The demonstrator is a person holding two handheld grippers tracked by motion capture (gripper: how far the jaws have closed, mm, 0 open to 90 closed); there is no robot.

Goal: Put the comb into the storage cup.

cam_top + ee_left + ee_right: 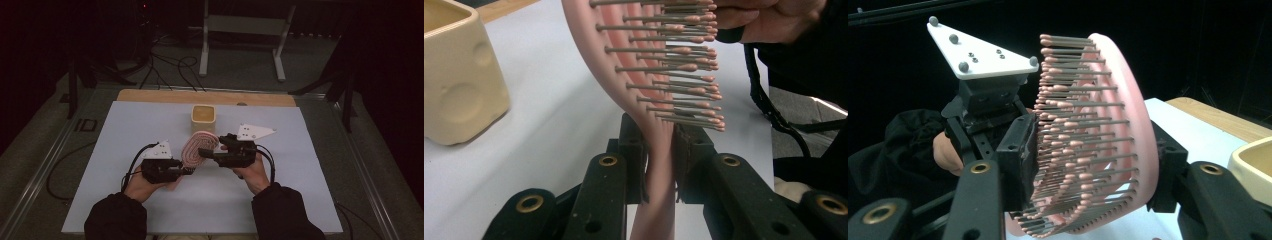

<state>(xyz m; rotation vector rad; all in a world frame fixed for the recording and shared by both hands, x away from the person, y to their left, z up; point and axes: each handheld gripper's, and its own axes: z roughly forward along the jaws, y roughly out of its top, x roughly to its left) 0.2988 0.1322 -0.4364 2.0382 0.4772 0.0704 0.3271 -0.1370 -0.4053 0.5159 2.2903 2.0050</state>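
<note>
A pink hairbrush (pixel 196 148) is held above the white table (pixel 125 150), its neck clamped in the left claw (pixel 186 170), while the right claw (pixel 206 151) straddles its bristled head, one pad on the bristle tips, one behind; cream cup (pixel 203 119) beyond.

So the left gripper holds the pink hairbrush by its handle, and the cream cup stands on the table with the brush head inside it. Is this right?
Not quite. The pink hairbrush is held by its handle in the left gripper, but its head is not inside the cream cup. The high view shows the cup standing apart, behind the brush; the head sits between the right gripper's fingers.
</note>
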